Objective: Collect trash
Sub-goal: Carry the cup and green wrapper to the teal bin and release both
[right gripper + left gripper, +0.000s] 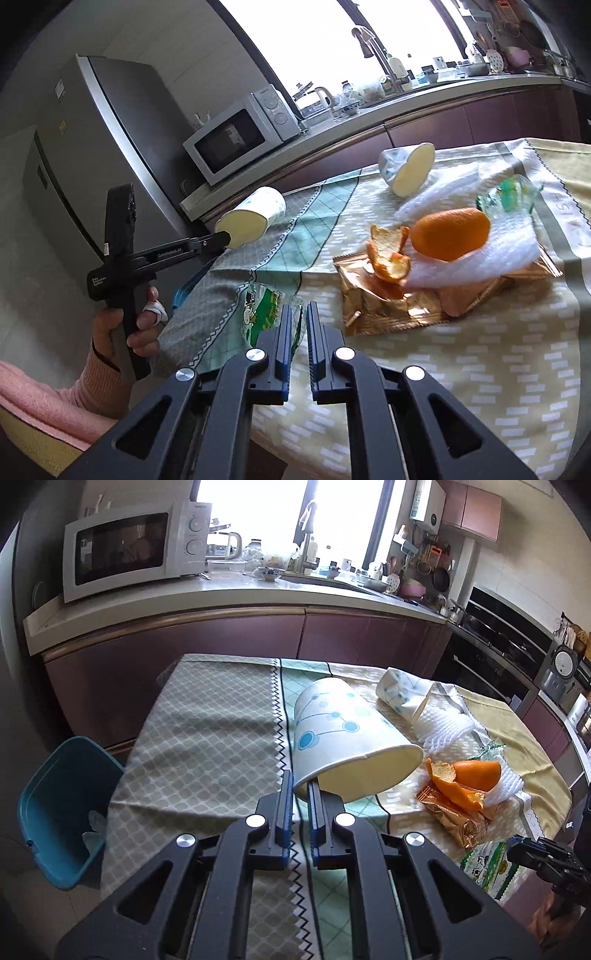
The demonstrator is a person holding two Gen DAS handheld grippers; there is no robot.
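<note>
My left gripper [300,786] is shut on the rim of a white paper cup with blue dots [343,727] and holds it tilted above the table; the cup also shows in the right wrist view [251,218]. My right gripper [298,314] is shut on a green and white wrapper [264,310] at the table's near edge; it also shows in the left wrist view [487,864]. A second paper cup [404,694] lies on its side. Orange peel [448,232], white foam netting [480,254] and a gold wrapper [406,295] lie together.
A blue bin [55,812] stands on the floor left of the table [207,716], with something pale inside. A clear green wrapper [509,192] lies by the netting. Counter with a microwave [129,550] runs behind; a fridge [99,147] stands at left.
</note>
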